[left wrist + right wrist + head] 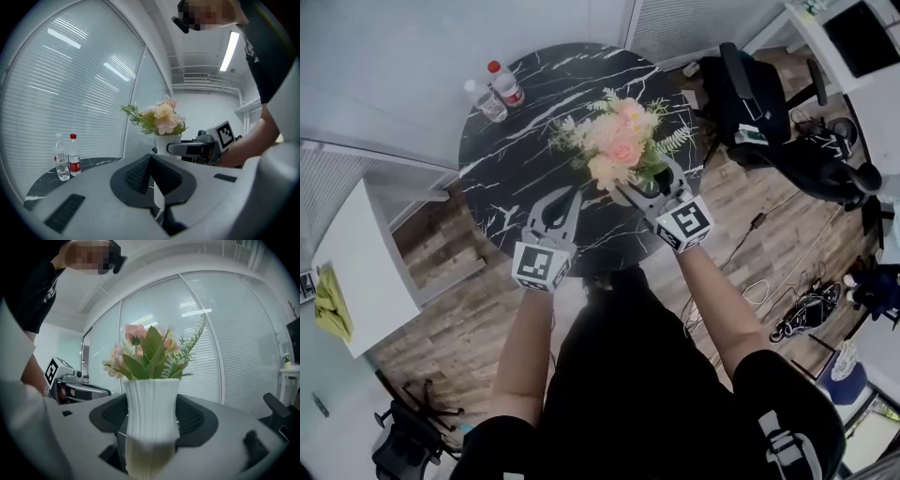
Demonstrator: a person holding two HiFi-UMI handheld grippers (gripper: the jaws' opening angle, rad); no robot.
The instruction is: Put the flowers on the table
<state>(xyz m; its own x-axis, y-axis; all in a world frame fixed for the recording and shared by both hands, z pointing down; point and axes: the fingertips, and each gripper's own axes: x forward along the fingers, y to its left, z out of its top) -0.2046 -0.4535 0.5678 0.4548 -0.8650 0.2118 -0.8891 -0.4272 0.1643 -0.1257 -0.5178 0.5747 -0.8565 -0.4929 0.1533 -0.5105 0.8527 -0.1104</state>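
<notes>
Right gripper (652, 187): jaws clamped on the waist of a white ribbed vase (151, 404), one pad on each side. The vase is upright and carries a bunch of pink and cream flowers with green sprigs (619, 141).

Position: the bunch hangs over the near right part of the round black white-veined marble-look worktop (516, 187). No view shows whether the base touches the surface.

Left gripper (562, 208): jaws together with nothing between them, just beside the vase on its left.

Two clear plastic bottles with red and white caps (505, 84) stand at the far left edge, well apart from the vase.

Handling, as judged:
- The vase looks rigid, smooth and probably breakable; the ribs should give the pads some bite.
- The load is top-heavy, since the blooms spread wider than the vase, so it could tip if released off level.
- The stems look soft. Hold the vase body, low on the waist, never the flowers.
</notes>
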